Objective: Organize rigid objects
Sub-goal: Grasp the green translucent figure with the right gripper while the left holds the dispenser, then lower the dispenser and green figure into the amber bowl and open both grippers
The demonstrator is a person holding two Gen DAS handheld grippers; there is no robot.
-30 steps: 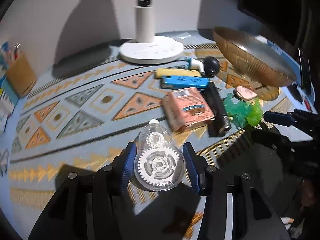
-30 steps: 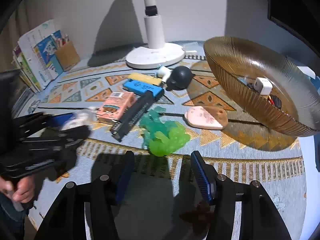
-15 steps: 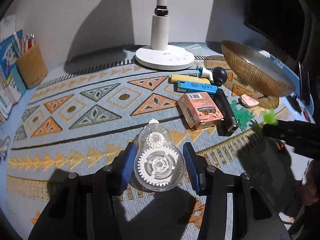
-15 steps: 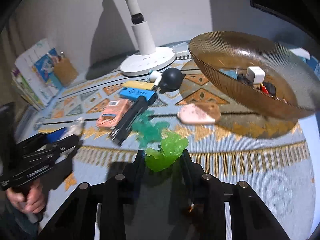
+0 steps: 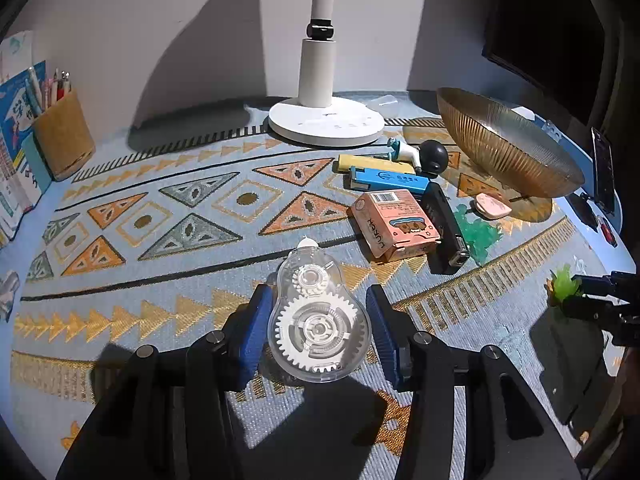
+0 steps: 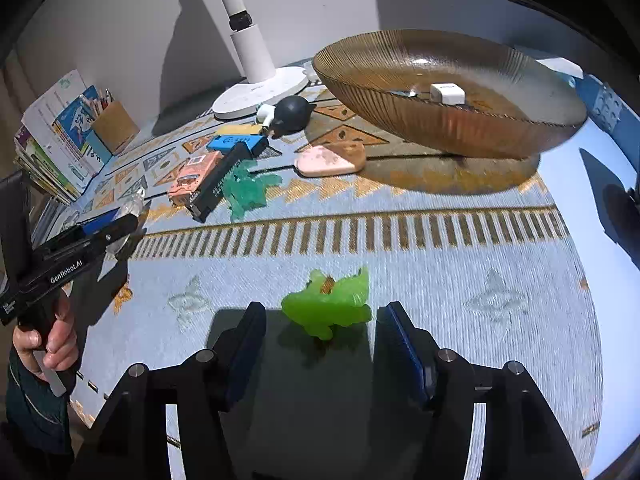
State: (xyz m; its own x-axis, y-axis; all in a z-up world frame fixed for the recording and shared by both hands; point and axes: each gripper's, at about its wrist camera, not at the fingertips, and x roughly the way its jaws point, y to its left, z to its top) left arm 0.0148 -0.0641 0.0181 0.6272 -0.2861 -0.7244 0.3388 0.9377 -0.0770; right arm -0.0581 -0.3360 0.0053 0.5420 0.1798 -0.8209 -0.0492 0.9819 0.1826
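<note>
A clear correction-tape dispenser with white gears lies on the patterned mat between the fingers of my left gripper. The pads stand slightly apart from its sides, so the gripper is open. A bright green toy lies on the mat between the wide-open fingers of my right gripper, untouched; it also shows in the left wrist view. The amber glass bowl holds a white cube and other small items.
A pink box, black bar, blue box, yellow bar, dark ball, teal toy and pink pebble lie mid-mat. A white lamp base stands behind. A pen holder and books stand far left.
My right gripper closed on the green toy, carried it back toward the mat's near edge, set it down and opened. My left gripper drew back with the tape dispenser and loosened around it.
</note>
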